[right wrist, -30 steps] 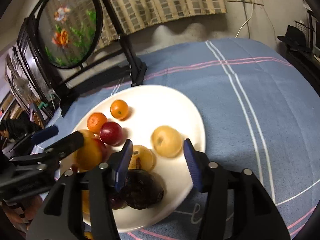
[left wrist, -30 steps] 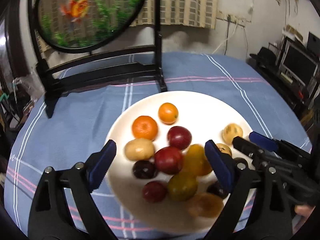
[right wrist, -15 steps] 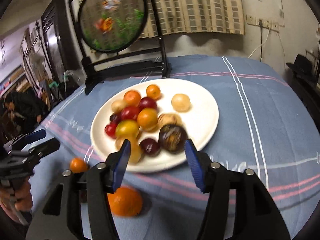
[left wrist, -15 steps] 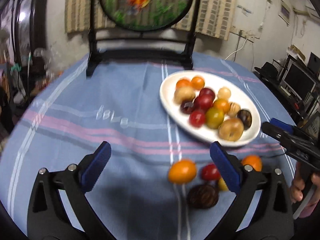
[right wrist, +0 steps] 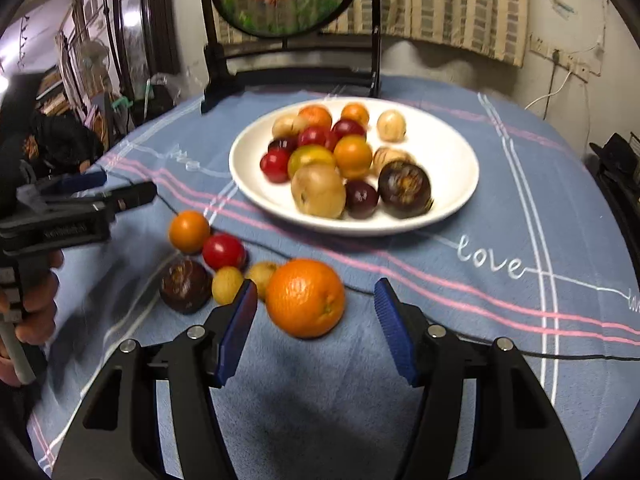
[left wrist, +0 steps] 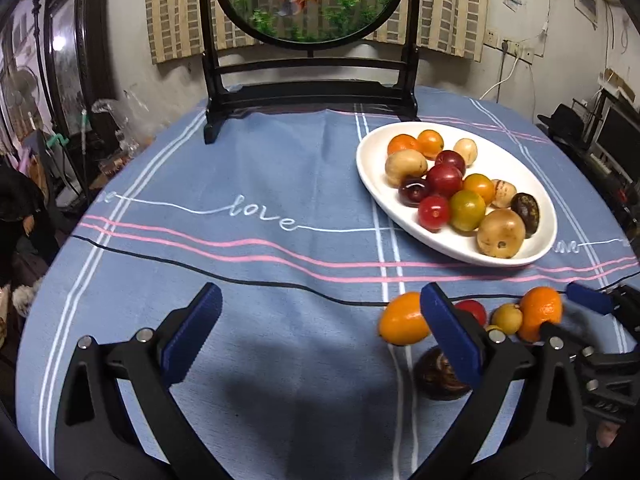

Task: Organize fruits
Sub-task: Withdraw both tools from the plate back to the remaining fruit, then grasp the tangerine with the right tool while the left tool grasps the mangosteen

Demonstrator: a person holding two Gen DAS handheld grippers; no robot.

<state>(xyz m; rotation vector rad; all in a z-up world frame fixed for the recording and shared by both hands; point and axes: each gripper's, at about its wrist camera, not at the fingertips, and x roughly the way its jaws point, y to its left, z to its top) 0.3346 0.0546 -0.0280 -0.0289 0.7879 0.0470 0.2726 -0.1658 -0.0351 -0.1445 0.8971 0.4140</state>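
A white oval plate (left wrist: 532, 184) (right wrist: 448, 160) holds several fruits: red, orange, yellow-brown and dark ones. Loose fruits lie on the blue cloth in front of it: a big orange (right wrist: 306, 298) (left wrist: 540, 314), a small orange (right wrist: 189, 231) (left wrist: 402, 324), a red fruit (right wrist: 223, 251), two small yellow ones (right wrist: 227, 285) and a dark round fruit (right wrist: 185, 286) (left wrist: 438, 374). My right gripper (right wrist: 316, 332) is open, with the big orange just ahead between its jaws. My left gripper (left wrist: 320, 340) is open and empty over bare cloth, left of the loose fruits.
A black wooden stand with a round goldfish panel (left wrist: 308, 0) stands at the table's far side. The blue tablecloth (left wrist: 256, 216) has pink stripes and "love" lettering. A thin black cable (left wrist: 240, 280) crosses it. Furniture and clutter surround the table.
Both grippers have pulled back from over the plate toward the table's near edge. The loose fruits in front of the plate have come into view. Both stay open.
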